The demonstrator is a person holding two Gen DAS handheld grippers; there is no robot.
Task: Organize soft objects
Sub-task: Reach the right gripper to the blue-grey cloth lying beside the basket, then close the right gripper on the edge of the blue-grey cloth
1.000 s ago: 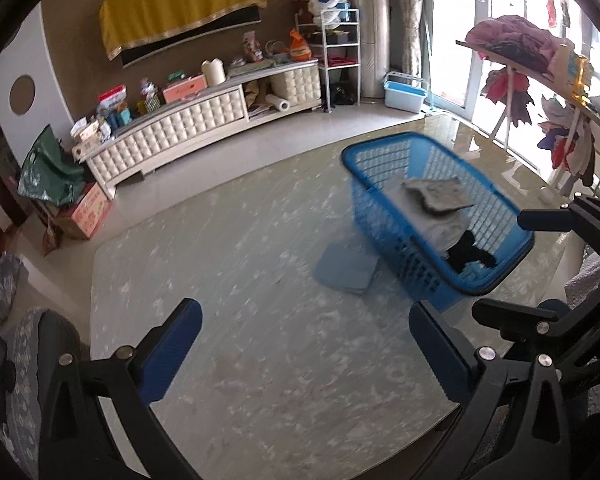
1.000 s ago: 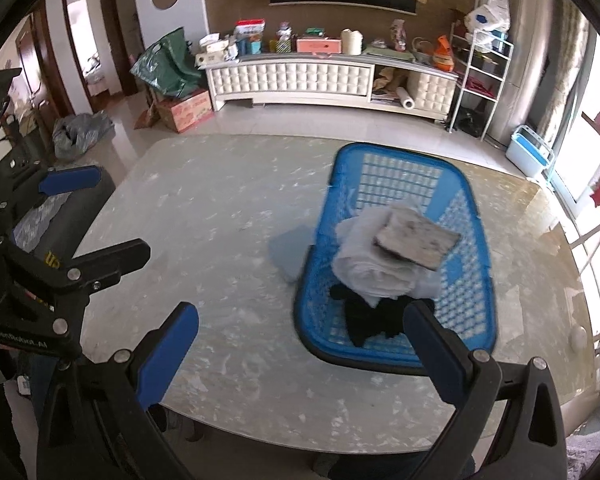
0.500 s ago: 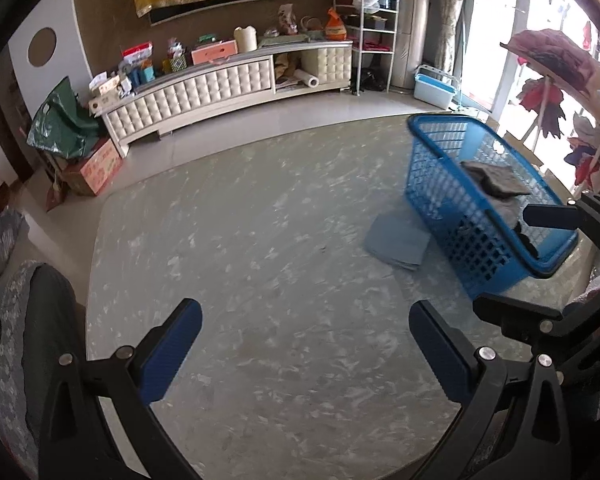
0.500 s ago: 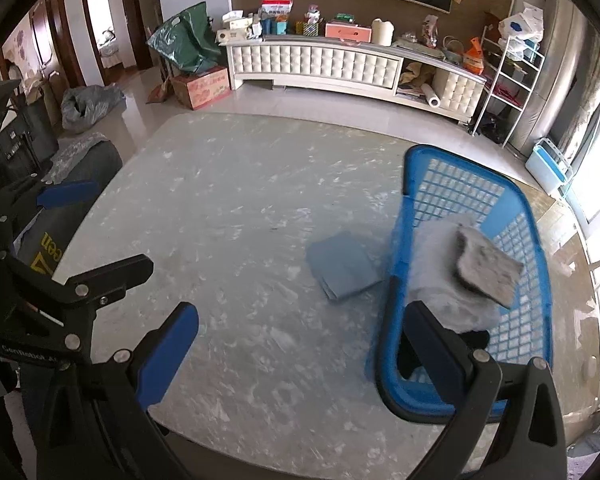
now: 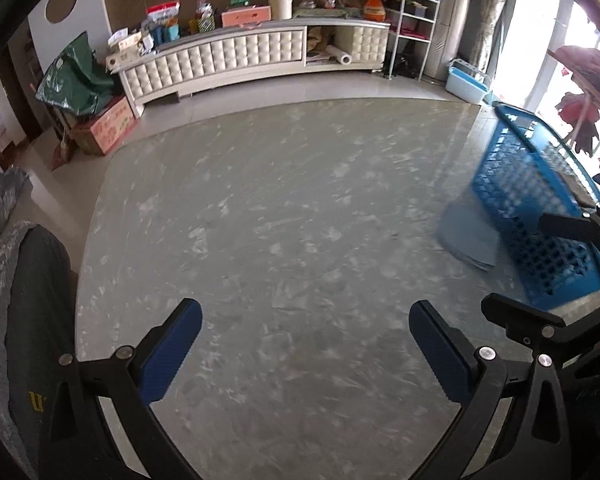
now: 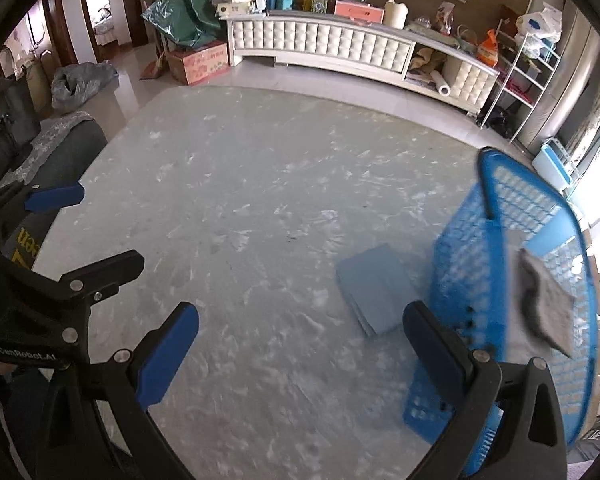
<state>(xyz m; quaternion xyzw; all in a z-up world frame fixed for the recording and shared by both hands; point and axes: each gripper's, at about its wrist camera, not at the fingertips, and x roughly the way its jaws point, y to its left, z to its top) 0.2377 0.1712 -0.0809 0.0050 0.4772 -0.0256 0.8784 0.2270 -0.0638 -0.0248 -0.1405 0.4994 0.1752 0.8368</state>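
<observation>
I hold both the left gripper [image 5: 305, 350] and right gripper [image 6: 300, 354] with jaws released over the bench [image 6: 260, 200]; a folded blue cloth [image 6: 374, 288] lies just beside the blue basket [image 6: 460, 264].

Blue laundry basket [image 5: 540, 216] smeared by motion blur at the left wrist view's right edge, its contents not visible there, its near corner hidden behind the right hand-held gripper [image 5: 560, 272]. Folded blue cloth [image 5: 466, 236] beside it blurred too, edges indistinct. In the right wrist view, grey folded item [image 6: 548, 308] in the basket blurred, basket's lower end hidden behind the black finger arm.
</observation>
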